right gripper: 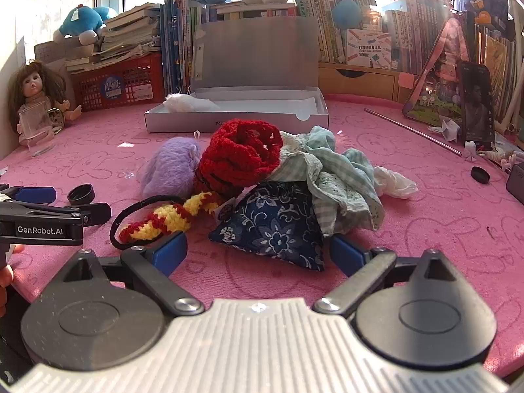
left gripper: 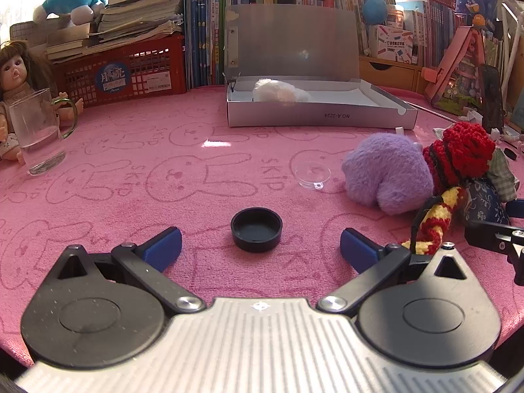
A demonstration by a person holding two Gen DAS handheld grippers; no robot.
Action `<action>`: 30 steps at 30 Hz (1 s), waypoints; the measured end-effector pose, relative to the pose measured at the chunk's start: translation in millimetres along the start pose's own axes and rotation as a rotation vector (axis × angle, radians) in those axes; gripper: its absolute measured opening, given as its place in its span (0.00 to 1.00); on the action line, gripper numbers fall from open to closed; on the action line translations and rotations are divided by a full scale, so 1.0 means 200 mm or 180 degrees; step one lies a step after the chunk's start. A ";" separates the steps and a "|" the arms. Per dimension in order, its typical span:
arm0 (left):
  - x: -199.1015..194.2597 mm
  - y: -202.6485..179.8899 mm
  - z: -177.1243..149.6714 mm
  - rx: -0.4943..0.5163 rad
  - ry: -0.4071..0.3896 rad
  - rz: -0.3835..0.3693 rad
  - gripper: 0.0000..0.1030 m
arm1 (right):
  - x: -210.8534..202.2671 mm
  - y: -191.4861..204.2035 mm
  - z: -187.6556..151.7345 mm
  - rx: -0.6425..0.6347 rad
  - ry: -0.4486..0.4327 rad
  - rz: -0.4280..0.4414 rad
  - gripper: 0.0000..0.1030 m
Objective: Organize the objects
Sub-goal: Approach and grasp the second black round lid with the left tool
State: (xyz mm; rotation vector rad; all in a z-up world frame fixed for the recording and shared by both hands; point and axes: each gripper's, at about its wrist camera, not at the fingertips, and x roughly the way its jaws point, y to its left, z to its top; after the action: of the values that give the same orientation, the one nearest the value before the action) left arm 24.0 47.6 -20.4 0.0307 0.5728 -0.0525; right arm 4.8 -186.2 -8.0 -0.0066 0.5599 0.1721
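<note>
Blue-patterned pouch (right gripper: 271, 226) partly overlaps the right gripper's (right gripper: 258, 245) far finger; we see its jaws released, straddling the pouch's near corner. Left gripper (left gripper: 260, 245) gapes before a black cap (left gripper: 256, 228)

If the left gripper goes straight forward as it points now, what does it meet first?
Most likely the black cap, which lies on the pink cloth directly ahead of the open left gripper. Nothing else seems nearer.
</note>
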 end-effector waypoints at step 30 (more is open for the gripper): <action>-0.02 -0.03 0.03 0.0041 -0.0048 -0.0163 0.66 | 0.19 -0.12 0.16 0.0409 0.0038 -0.0260 0.81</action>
State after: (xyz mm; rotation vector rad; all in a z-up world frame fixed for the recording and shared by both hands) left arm 24.3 41.8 -13.7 0.0282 0.5582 -0.1061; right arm 56.8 -201.5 -2.5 0.0943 0.5806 0.0563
